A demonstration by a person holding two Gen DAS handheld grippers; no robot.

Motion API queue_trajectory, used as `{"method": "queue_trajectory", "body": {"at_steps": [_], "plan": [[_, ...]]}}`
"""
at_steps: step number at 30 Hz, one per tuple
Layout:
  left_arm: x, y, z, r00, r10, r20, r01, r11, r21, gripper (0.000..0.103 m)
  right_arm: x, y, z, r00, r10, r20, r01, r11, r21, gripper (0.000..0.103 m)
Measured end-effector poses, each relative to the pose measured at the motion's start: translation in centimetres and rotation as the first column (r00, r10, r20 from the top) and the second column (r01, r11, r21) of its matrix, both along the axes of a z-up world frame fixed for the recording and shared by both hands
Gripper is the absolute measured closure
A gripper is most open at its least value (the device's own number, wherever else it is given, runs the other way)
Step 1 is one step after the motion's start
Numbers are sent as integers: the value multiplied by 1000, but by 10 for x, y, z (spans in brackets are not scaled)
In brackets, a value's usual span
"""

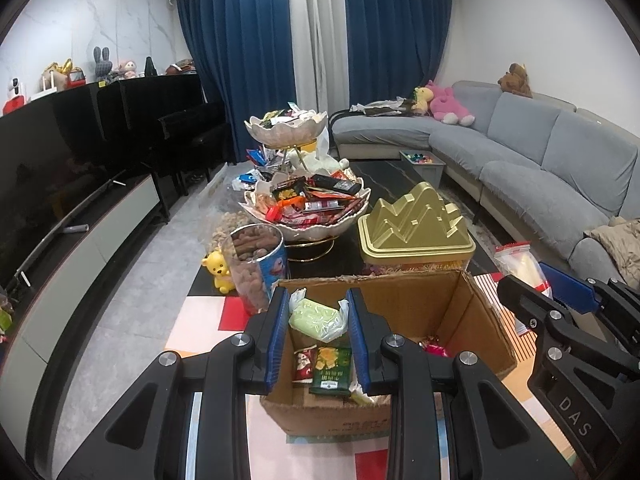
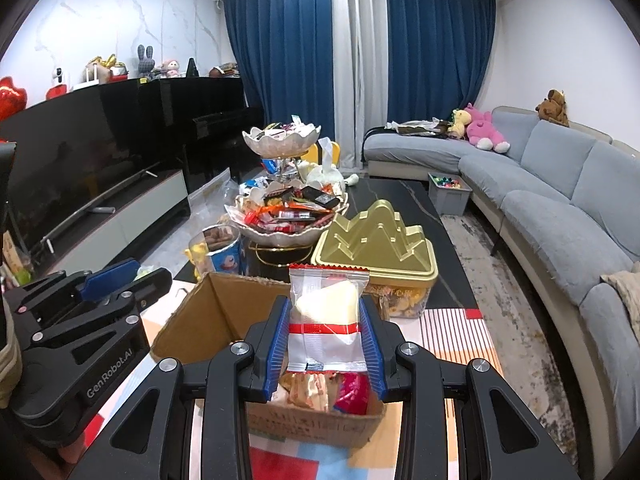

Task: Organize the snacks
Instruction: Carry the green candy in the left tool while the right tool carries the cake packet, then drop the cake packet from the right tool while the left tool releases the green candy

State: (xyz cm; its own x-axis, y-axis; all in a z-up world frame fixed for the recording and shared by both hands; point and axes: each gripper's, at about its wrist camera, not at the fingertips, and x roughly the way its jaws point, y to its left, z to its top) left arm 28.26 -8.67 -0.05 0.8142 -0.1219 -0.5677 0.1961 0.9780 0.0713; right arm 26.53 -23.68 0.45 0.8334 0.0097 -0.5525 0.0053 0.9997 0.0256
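Observation:
In the left wrist view my left gripper is shut on a pale green snack in a clear wrapper, held above an open cardboard box. Inside the box lie a green packet, a red packet and other sweets. In the right wrist view my right gripper is shut on a clear packet with red stripes holding a pale yellow cake, over the same box. The two grippers hang side by side; the right gripper shows at the left view's right edge, the left gripper at the right view's left.
Behind the box stand a two-tier shell-shaped bowl stand heaped with snacks, a gold mountain-shaped tin and a clear jar of nuts, all on a dark coffee table. A grey sofa runs along the right, a TV unit along the left.

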Motion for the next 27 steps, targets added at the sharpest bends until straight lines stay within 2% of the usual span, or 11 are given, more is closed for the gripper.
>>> {"method": "queue_trajectory", "body": {"at_steps": [23, 26, 27], "plan": [[40, -7, -27, 998, -22, -58, 22, 1000, 8, 72, 41, 0, -28, 996, 38, -78, -38, 999, 4, 67], [41, -8, -28, 998, -23, -66, 24, 1000, 17, 68, 42, 0, -29, 996, 44, -83, -44, 999, 1, 63], [41, -7, -29, 998, -21, -66, 22, 1000, 20, 67, 41, 0, -29, 996, 44, -81, -44, 999, 0, 55]]}}
